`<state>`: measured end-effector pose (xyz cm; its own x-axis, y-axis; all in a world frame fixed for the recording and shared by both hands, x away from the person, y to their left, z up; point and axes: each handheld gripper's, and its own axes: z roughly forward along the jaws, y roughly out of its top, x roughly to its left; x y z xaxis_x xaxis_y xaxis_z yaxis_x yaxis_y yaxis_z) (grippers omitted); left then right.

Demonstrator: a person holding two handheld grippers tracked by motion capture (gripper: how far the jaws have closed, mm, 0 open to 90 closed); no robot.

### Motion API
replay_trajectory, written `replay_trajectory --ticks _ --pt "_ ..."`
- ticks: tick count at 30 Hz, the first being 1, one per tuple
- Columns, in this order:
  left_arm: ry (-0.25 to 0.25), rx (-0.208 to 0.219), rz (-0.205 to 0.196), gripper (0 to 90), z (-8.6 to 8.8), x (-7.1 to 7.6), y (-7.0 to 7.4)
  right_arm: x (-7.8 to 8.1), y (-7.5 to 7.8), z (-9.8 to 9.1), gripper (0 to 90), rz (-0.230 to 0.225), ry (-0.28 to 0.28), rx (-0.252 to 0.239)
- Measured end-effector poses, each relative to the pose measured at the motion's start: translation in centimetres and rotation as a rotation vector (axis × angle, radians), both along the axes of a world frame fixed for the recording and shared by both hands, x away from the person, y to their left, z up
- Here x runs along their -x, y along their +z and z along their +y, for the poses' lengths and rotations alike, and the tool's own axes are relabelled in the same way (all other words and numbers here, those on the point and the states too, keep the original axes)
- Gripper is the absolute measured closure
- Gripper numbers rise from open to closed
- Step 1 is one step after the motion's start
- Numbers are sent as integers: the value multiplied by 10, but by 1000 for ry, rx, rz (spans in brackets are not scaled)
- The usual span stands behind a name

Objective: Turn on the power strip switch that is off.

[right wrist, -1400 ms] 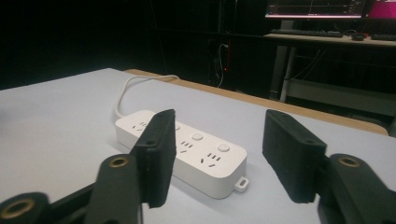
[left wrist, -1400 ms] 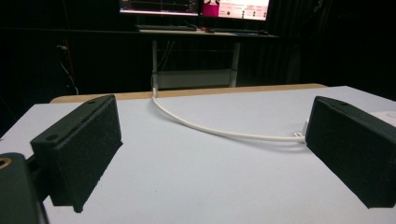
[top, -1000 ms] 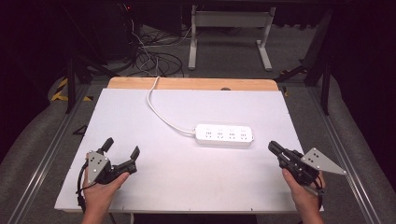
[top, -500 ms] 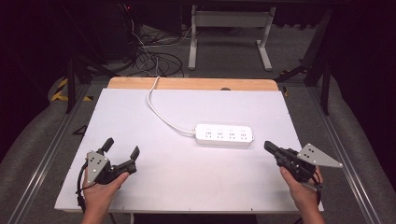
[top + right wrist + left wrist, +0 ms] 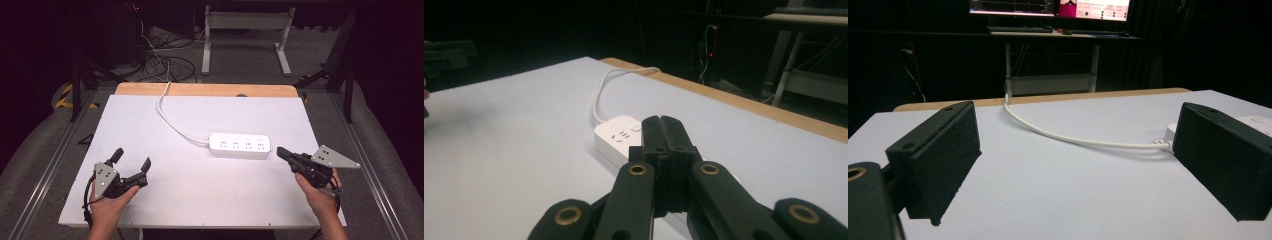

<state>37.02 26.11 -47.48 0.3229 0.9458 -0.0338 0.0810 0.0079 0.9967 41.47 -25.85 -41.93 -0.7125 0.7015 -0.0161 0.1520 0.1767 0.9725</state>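
A white power strip (image 5: 241,145) lies flat near the middle of the white table (image 5: 190,190), its white cable (image 5: 172,121) curving back to the far edge. My right gripper (image 5: 280,151) is shut with nothing in it, and its tip points at the strip's right end from just beside it. In the right gripper view the pressed-together jaws sit in front of the power strip (image 5: 619,137). At the front left my left gripper (image 5: 132,159) rests open and holds nothing. In the left gripper view the cable (image 5: 1073,140) runs between the two wide-apart pads (image 5: 938,155).
A wooden strip (image 5: 200,90) edges the table's far side. Behind it are a tangle of dark cables (image 5: 165,62) on the floor and a grey desk frame (image 5: 245,30). Metal rails (image 5: 65,145) run along both sides of the table.
My right gripper has moved left and a little up, so its tip is now close to the power strip's right end. The left gripper has stayed where it was.
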Motion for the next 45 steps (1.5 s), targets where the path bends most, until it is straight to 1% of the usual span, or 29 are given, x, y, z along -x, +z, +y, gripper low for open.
replay_trajectory --ticks 2,5,6,7,8,11,13,14,16,18,21,22,24,29,33,34,39,45 --pt "-1 0 0 60 0 0 0 -4 0 6 900 15 11 15" --pt "0 -1 0 60 0 -1 0 -7 1 11 900 19 23 25" --pt "-1 -4 2 61 0 0 0 -11 3 17 900 25 27 36" --pt "-2 -4 3 61 0 0 0 -11 3 17 900 25 27 36" --pt "-3 -4 4 61 0 0 -1 -15 5 22 900 24 35 44" --pt "-5 -6 6 62 0 -1 -1 -20 8 29 900 32 40 67" --pt "-9 -7 7 62 0 -1 -1 -22 11 32 900 31 46 74" --pt "-9 -7 7 62 0 -1 -1 -23 13 33 900 30 44 85" --pt "-11 -7 7 62 -1 -1 -1 -24 15 34 900 25 47 88" --pt "-10 -6 6 62 -1 -1 -1 -26 21 37 900 28 54 97" --pt "-10 -7 5 62 -1 -1 -1 -28 24 39 900 28 60 110" --pt "-11 -6 4 62 -1 -1 -1 -29 25 43 900 35 63 121" --pt "-10 -7 6 62 -1 -1 -1 -31 27 47 900 40 69 126" --pt "-14 -8 6 64 -2 -2 -1 -39 29 59 900 53 85 156" --pt "-20 -11 9 64 -2 -2 -1 -43 30 67 900 59 94 167" --pt "-20 -12 9 65 -2 -2 -1 -46 30 72 900 60 97 178" --pt "-19 -12 9 66 -1 -3 -1 -52 31 82 900 72 109 198" --pt "-23 -12 9 66 -1 -3 -1 -59 31 91 900 83 109 202"
